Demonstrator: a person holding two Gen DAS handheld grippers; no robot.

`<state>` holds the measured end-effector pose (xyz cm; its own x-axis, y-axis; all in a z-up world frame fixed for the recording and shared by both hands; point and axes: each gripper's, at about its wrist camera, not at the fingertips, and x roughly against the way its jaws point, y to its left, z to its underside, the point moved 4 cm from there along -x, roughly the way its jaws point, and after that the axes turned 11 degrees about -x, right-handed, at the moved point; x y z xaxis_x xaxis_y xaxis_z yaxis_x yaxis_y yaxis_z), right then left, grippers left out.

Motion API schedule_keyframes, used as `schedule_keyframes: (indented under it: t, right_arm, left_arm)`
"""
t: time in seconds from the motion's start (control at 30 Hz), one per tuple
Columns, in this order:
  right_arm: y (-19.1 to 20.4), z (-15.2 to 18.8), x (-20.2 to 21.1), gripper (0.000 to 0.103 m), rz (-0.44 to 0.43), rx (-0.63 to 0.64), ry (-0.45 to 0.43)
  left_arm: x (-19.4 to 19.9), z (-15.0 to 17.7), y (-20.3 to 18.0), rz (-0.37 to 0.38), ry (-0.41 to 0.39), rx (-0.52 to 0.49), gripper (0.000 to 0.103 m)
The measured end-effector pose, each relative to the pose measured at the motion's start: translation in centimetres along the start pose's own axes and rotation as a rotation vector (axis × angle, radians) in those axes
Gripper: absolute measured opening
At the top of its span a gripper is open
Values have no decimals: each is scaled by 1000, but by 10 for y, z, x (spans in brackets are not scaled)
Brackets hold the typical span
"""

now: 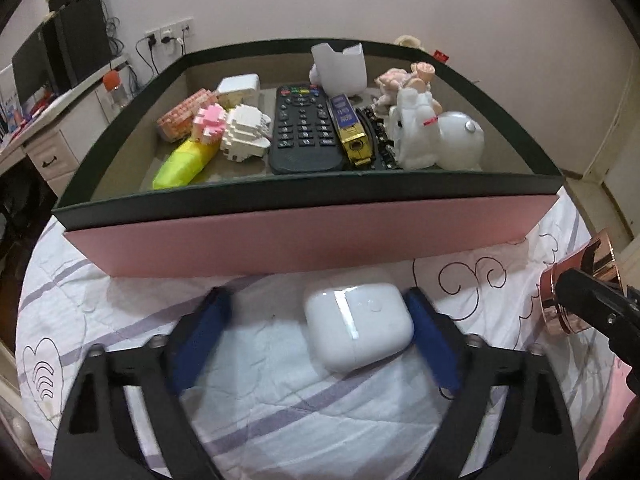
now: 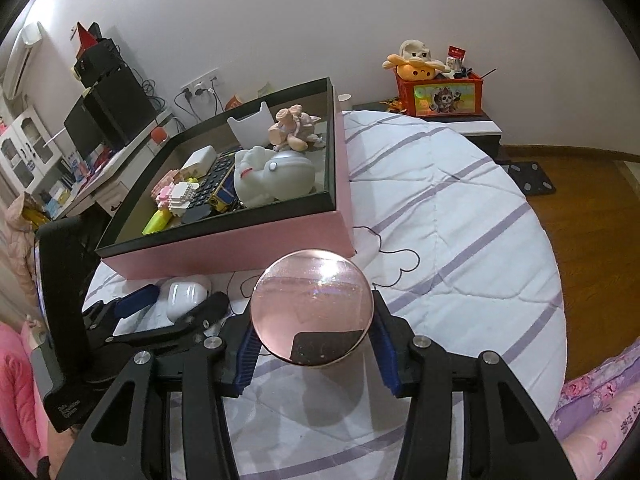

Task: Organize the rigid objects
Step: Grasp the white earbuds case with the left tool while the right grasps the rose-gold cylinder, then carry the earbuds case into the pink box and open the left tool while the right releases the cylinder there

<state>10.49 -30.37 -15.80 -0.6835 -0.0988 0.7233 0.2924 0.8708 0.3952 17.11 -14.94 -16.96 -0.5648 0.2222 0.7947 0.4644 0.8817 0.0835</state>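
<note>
A white earbud case lies on the quilt just in front of a pink box with a dark rim. My left gripper stands open around the case: the right blue pad is close to it and the left pad is well apart. In the right wrist view the case also sits between those fingers. My right gripper is shut on a round rose-gold container, held above the quilt to the right of the case. The box holds a black remote, block figures and white figurines.
The bed's white quilt with purple stripes spreads to the right of the box. A desk with monitors stands at the left. An orange toy box sits on a bedside stand, with wooden floor beyond the bed.
</note>
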Motion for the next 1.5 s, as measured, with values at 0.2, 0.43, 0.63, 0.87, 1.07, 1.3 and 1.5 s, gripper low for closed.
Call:
schedule_keyframes:
  t: [0.2, 0.43, 0.63, 0.87, 1.07, 1.3, 1.5]
  right_arm:
    - [4, 5, 3, 50, -15, 6, 4]
    - [12, 11, 9, 50, -19, 18, 4]
    - [20, 17, 15, 50, -23, 36, 13]
    - [35, 30, 11, 50, -29, 79, 76]
    - [68, 18, 17, 50, -68, 146, 71]
    - [117, -45, 28, 50, -93, 234, -1]
    - [138, -88, 8, 50, -91, 248, 14]
  left_arm:
    - [7, 3, 8, 22, -18, -2, 49]
    - [18, 14, 9, 40, -23, 0, 49]
    - [35, 27, 18, 46, -27, 13, 49]
    - [68, 45, 42, 77, -32, 46, 49]
    - [100, 24, 70, 68, -84, 53, 49]
    - [128, -51, 91, 43, -193, 8, 49]
    - [97, -96, 98, 56, -165, -2, 49]
